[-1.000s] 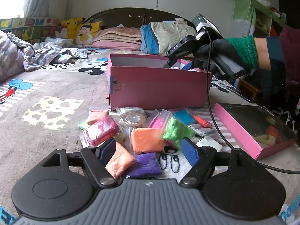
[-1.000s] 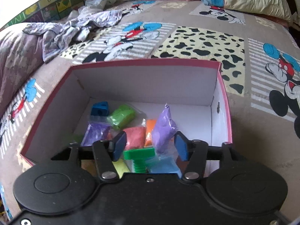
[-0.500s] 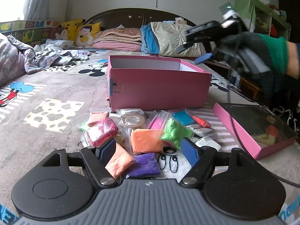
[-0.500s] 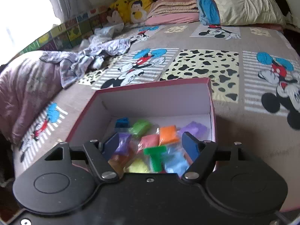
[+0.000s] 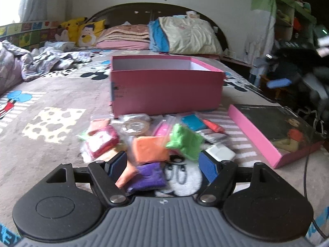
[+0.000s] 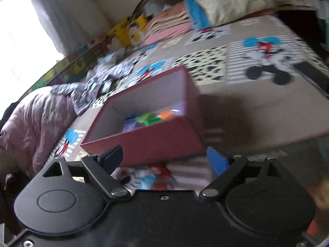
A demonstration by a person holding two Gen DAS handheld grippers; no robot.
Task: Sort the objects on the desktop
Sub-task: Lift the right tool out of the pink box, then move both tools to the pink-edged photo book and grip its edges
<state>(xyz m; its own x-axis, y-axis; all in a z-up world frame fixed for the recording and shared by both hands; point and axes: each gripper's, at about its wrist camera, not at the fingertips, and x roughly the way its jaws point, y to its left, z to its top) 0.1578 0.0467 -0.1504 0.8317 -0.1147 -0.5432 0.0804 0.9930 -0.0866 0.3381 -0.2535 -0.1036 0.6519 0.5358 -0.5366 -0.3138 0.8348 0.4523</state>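
Note:
A pink box (image 5: 166, 90) stands open on the bed, with several clay bags (image 6: 148, 119) inside. In front of it lies a pile of bagged clay: orange (image 5: 149, 149), green (image 5: 185, 142), purple (image 5: 149, 178), red (image 5: 102, 142). My left gripper (image 5: 162, 165) is open and empty, low over the near edge of the pile. My right gripper (image 6: 164, 158) is open and empty, held in the air to the right of the box; it shows blurred at the right edge of the left wrist view (image 5: 287, 82).
The pink box lid (image 5: 273, 135) lies upside down to the right of the pile. Pillows and folded blankets (image 5: 156, 37) are at the headboard, crumpled clothes (image 5: 45, 61) at the left. A green shelf (image 5: 287, 10) stands right of the bed.
My right gripper has let go of the purple bag in the box, then lifted and pulled back to the right. The left gripper has stayed over the pile.

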